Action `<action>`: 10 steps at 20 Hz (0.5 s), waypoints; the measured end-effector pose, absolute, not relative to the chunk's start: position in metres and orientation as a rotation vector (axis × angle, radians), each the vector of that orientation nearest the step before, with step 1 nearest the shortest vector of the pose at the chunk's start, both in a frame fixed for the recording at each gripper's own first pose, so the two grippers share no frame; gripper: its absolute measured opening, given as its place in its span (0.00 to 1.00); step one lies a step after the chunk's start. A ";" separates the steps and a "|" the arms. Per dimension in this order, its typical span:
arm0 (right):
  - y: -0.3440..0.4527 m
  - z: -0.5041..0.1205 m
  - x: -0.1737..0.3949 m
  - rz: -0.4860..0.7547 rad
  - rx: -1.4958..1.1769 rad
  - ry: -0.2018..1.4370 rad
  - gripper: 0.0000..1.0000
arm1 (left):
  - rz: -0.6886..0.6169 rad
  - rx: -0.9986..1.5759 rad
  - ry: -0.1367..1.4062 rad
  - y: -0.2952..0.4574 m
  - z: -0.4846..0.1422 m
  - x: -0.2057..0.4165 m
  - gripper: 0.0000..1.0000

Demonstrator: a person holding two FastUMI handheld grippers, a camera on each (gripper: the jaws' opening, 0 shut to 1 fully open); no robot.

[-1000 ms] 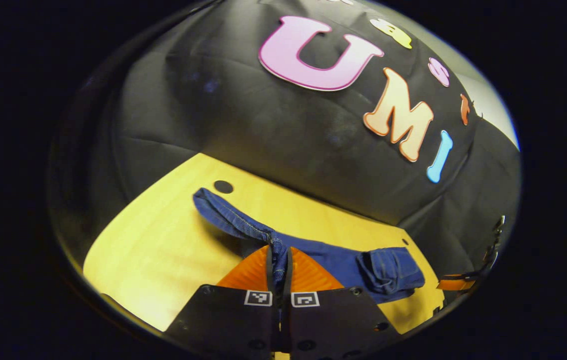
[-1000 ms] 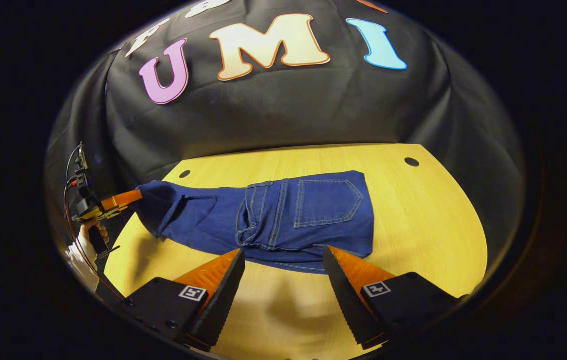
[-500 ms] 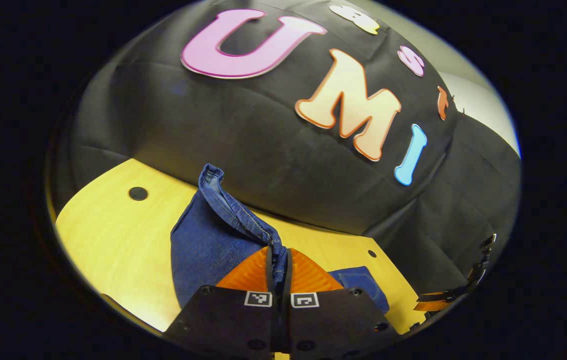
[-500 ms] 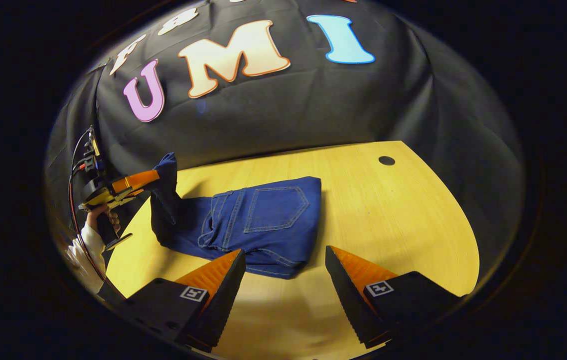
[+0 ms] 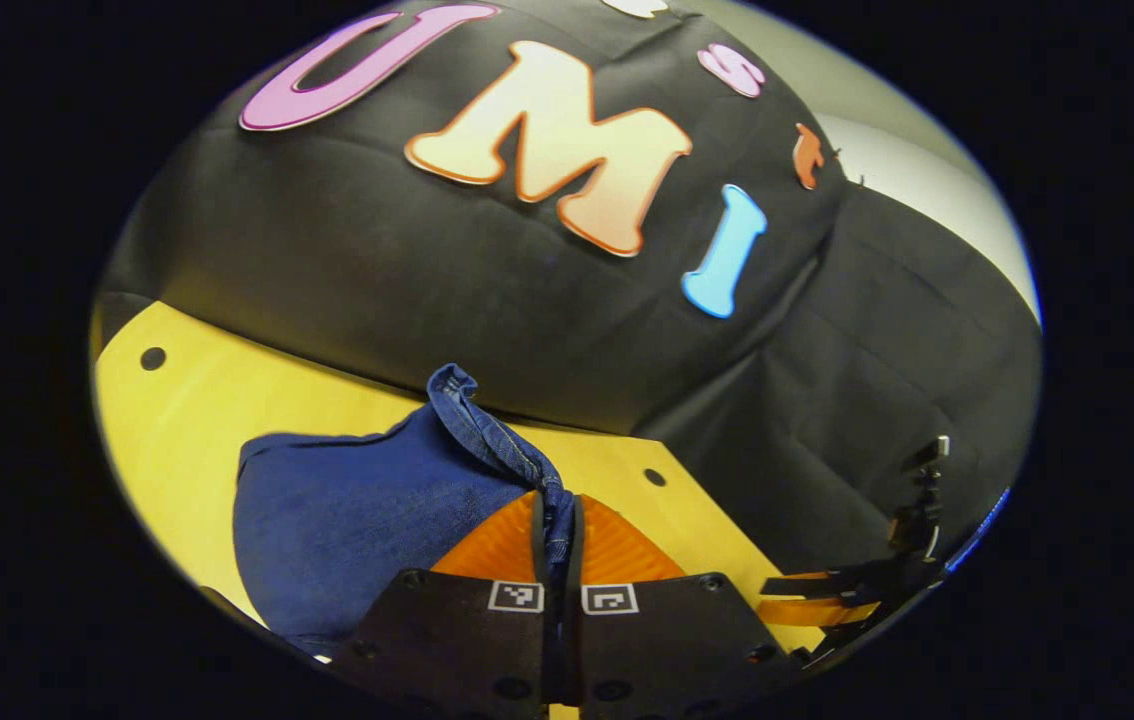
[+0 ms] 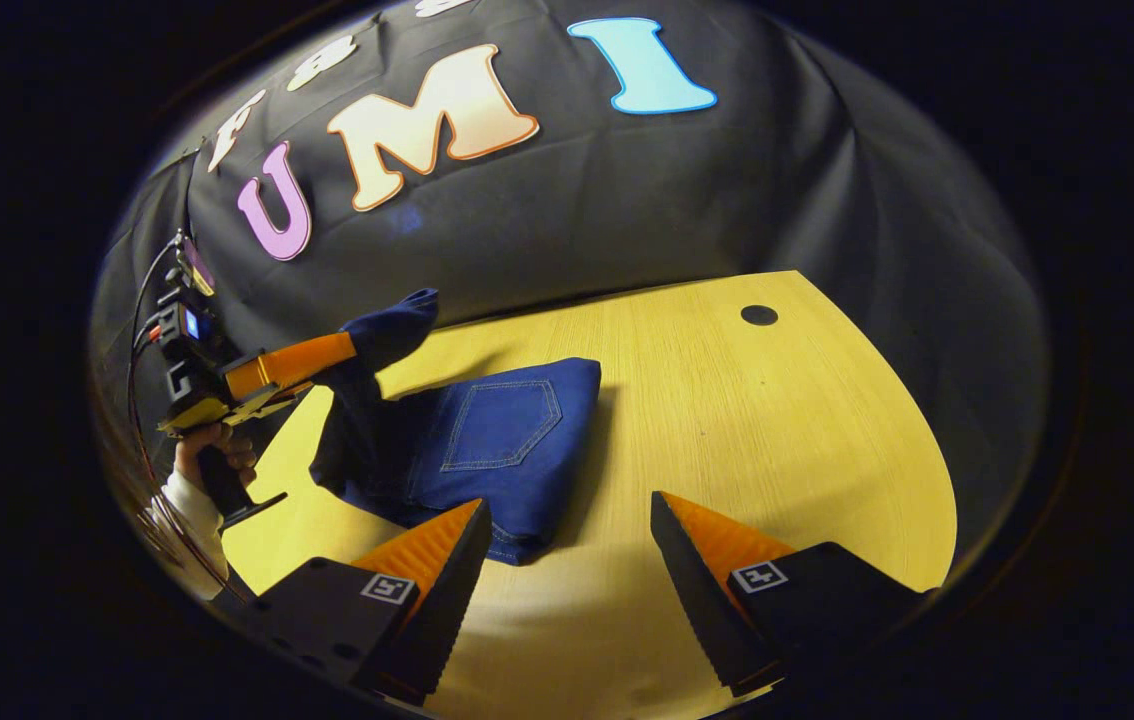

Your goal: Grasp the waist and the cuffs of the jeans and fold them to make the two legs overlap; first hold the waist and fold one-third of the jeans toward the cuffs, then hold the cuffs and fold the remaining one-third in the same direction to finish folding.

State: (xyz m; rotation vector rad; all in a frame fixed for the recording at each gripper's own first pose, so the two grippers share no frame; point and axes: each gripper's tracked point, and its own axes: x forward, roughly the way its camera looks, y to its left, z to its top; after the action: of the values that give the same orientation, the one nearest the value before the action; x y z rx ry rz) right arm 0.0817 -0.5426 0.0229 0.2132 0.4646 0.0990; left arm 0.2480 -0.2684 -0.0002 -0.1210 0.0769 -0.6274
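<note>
The dark blue jeans (image 6: 497, 440) lie folded on the yellow table (image 6: 747, 430), back pocket up. My left gripper (image 5: 557, 520) is shut on the cuffs (image 5: 487, 440), holding them raised above the folded part. In the right gripper view the left gripper (image 6: 347, 350) hangs at the left, with the cuff cloth (image 6: 392, 325) lifted and draping down onto the stack. My right gripper (image 6: 567, 540) stands open just above the table's near edge, its left finger (image 6: 437, 550) close to the jeans' near corner, nothing between the fingers. It shows far right in the left gripper view (image 5: 827, 600).
A hand in a white sleeve (image 6: 192, 490) holds the left gripper's handle. Two round holes (image 6: 758, 315) (image 5: 153, 358) mark the tabletop. The black cloth wall (image 6: 627, 200) stands right behind the table. Bare tabletop lies right of the jeans.
The left gripper has carried the cuffs up off the table and across toward the folded waist part. The right gripper stayed open and drifted right, so the jeans sit more to its left.
</note>
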 end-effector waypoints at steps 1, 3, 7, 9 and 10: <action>-0.544 0.023 0.082 0.105 0.210 0.462 0.98 | -0.656 -0.093 0.085 -0.285 -0.009 0.239 0.00; -0.546 0.022 0.080 0.114 0.197 0.457 0.94 | -0.704 -0.009 0.132 -0.308 -0.037 0.224 0.00; -0.550 0.022 0.073 0.123 0.199 0.453 0.98 | -0.722 0.218 0.226 -0.330 -0.109 0.211 0.00; -0.553 0.024 0.067 0.117 0.204 0.442 0.98 | -0.672 0.300 0.275 -0.325 -0.134 0.222 0.00; -0.554 0.025 0.064 0.116 0.198 0.436 0.94 | -0.646 0.309 0.283 -0.323 -0.142 0.222 0.00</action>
State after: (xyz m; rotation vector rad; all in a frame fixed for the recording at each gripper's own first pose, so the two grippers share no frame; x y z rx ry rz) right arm 0.0643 -0.5542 0.0252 0.1979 0.4362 0.1162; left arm 0.2221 -0.3230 -0.1422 0.3089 0.2826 -0.6461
